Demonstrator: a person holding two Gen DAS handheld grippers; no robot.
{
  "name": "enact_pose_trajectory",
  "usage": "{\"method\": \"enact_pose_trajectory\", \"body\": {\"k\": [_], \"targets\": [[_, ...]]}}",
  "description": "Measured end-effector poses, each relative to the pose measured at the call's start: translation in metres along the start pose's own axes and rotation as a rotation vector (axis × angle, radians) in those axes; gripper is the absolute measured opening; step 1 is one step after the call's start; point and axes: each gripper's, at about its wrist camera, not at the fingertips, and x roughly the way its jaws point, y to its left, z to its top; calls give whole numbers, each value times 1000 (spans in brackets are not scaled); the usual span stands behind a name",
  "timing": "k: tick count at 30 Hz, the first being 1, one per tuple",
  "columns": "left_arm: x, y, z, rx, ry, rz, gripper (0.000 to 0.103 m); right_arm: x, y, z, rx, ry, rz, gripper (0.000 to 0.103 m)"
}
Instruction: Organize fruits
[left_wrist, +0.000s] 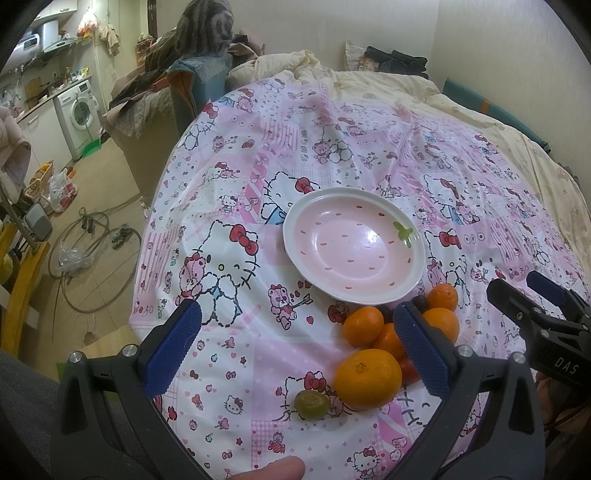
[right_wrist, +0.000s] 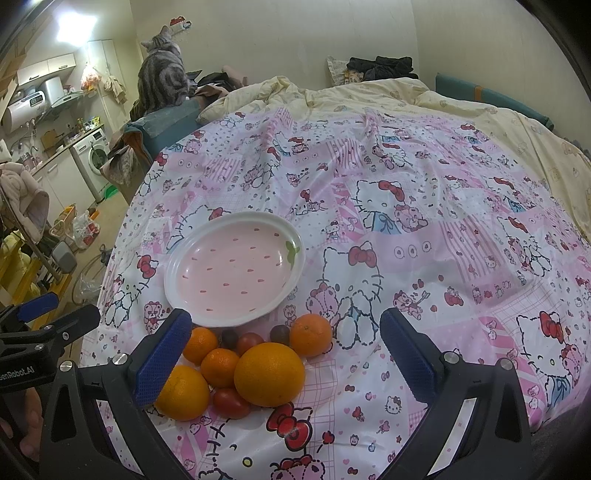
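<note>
Pink strawberry plate (right_wrist: 236, 271): empty, flat on the patterned cloth (right_wrist: 424, 229) over the bed, leaf mark at its right rim. Oranges (right_wrist: 269, 373) and small tomatoes (right_wrist: 231, 402): clustered just beside the plate's near edge. Left hand-held gripper (left_wrist: 295, 350) and right hand-held gripper (right_wrist: 284, 354): jaws spread wide, holding nothing.

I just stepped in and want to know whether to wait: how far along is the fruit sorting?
Nothing looks done yet: the pink plate holds no fruit. Nothing is in hand either; the left gripper and right gripper are both open. All of it is left: the oranges, the small tomatoes and a greenish fruit lie clustered on the cartoon-print cloth beside the plate.
</note>
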Motion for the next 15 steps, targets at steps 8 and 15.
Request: {"method": "enact_pose_trajectory", "body": {"k": [8, 15], "targets": [[6, 8, -2, -3, 50, -10, 103, 3, -3, -1, 21, 19, 9, 103], [30, 20, -22, 0, 259, -42, 102, 4, -6, -1, 45, 23, 5, 103]]}}
